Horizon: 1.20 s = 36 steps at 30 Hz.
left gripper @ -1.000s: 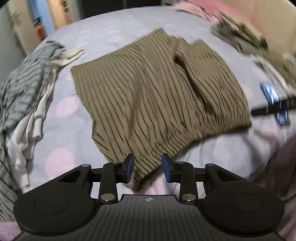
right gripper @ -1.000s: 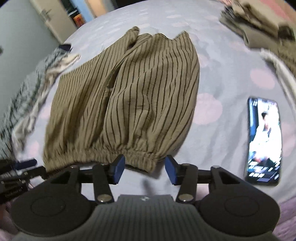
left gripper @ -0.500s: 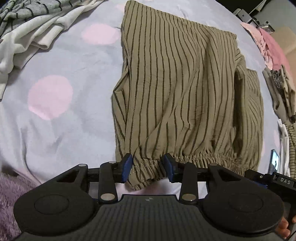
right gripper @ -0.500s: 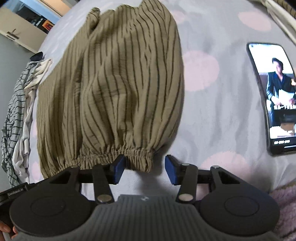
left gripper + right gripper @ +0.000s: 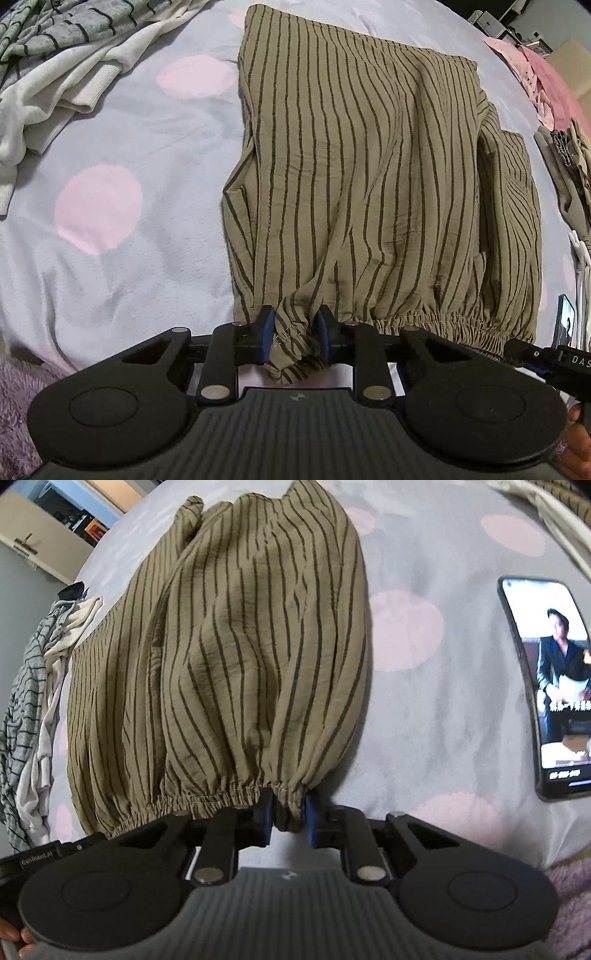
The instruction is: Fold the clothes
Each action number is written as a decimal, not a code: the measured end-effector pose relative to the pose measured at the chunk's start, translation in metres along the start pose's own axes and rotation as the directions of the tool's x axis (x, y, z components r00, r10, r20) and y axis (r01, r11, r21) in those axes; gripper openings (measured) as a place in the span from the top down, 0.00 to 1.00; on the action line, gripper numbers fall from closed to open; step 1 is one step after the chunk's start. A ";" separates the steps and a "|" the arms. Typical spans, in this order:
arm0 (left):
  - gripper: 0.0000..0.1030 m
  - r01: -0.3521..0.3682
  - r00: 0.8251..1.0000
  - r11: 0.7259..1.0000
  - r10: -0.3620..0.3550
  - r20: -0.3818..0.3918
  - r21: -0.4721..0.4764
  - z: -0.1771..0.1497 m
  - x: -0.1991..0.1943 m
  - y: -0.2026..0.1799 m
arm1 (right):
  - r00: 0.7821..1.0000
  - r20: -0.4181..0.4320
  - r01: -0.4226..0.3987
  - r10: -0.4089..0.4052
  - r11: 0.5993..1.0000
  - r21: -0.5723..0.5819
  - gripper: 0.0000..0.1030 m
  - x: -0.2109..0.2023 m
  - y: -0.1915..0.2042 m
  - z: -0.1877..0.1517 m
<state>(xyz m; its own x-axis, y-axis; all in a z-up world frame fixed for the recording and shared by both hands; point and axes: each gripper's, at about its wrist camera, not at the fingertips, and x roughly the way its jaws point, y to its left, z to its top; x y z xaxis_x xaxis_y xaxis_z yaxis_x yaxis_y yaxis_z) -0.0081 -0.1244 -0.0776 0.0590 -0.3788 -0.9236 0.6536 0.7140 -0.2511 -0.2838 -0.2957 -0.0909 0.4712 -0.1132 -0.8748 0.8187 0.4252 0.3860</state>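
The left tool (image 5: 291,338) had just clenched on the elastic hem at the near-left corner of the striped olive garment (image 5: 369,192); half a sec before, its jaws stood apart w/ the hem only lying between them. Same on the other side: the right tool (image 5: 287,818) was pinched shut on the near-right corner of that hem, where a moment earlier it sat clear of the cloth. A full sec back both tools were still approaching.

So both near corners were gripped, and the garment lay flat on the polka-dot bed (image 5: 110,155), running from the tools toward 12 o'clock. That probably set up a fold of the hem edge away toward the far edge, tho the pics don't settle which way.

Hard to read: how deep the cloth sat in each grip, since the pads cover it. One sleeve seemed tucked over the body at about 2 o'clock in the left view, layers unclear. The heap of striped grey and white clothes (image 5: 48,62) at 10 o'clock was cut off by the frame. A phone (image 5: 546,686) w/ lit screen lay at 3 o'clock in the right view, well apart from the garment.
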 end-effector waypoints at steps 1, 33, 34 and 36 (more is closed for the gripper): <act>0.79 -0.003 1.000 1.000 0.003 0.005 0.006 -0.001 -0.001 -0.001 | 1.000 0.009 0.006 -0.006 1.000 -0.010 0.84 -0.001 0.002 0.000; 0.58 0.122 0.991 0.988 -0.126 -0.039 -0.092 0.001 0.002 0.023 | 0.932 0.100 -0.285 0.349 0.874 -0.394 0.85 -0.021 0.134 -0.001; 0.54 0.143 0.989 0.984 -0.148 -0.032 -0.109 0.001 0.001 0.026 | 0.925 0.072 -0.313 0.372 0.857 -0.410 0.85 -0.019 0.140 -0.004; 0.50 0.186 0.982 0.970 -0.190 -0.014 -0.155 0.000 -0.004 0.036 | 0.916 0.013 -0.355 0.401 0.827 -0.436 0.85 -0.016 0.148 -0.011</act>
<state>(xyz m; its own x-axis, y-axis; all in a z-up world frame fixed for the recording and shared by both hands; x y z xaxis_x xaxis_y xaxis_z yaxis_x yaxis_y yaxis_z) 0.0153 -0.0977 -0.0829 -0.0771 -0.4995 -0.8628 0.5282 0.7135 -0.4603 -0.1733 -0.2207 -0.0232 0.7641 0.0549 -0.6428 0.3662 0.7834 0.5022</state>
